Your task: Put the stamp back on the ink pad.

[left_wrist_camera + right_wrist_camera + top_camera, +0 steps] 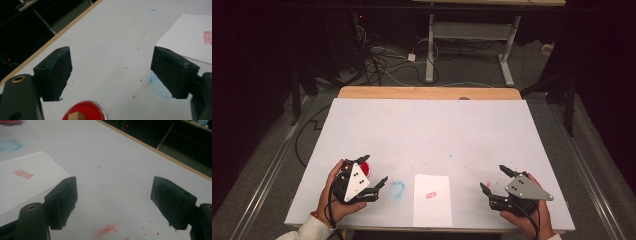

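High view shows the left claw (373,172) wide open and holding nothing, just over the round red ink pad (363,166) with a small wooden stamp (76,116) standing in it, while the right claw (493,179) is also wide and empty, right of the flat white paper (432,200). I judge that a careless grip could tip the light stamp on the wet, glossy pad. That would put more red stains on the smooth white desk (432,130), which is already spotted with red and blue.
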Available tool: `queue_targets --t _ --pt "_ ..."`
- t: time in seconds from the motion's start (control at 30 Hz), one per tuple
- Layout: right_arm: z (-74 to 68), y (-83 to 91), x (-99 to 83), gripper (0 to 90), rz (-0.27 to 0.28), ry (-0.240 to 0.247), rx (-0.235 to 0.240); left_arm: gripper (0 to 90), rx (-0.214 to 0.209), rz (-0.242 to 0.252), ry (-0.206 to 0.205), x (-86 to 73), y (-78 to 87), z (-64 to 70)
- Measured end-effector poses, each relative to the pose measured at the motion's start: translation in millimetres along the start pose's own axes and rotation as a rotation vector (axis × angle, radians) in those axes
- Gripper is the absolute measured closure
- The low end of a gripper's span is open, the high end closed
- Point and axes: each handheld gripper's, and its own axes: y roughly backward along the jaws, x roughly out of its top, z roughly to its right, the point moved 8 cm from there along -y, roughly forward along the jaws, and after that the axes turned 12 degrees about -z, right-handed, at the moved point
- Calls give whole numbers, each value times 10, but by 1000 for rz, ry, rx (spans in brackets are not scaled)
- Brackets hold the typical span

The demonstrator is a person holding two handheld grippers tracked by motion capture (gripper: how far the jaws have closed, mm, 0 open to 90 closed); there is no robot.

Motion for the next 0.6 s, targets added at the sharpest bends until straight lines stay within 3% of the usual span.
queue_targets --t 0.33,0.6 --pt "-2 4 -30 218 -5 -8 -1 169 -34 -62 7 -274 -54 53" --pt "-15 -26 -18 218 -8 -2 8 169 -36 -60 12 -278 -52 76"
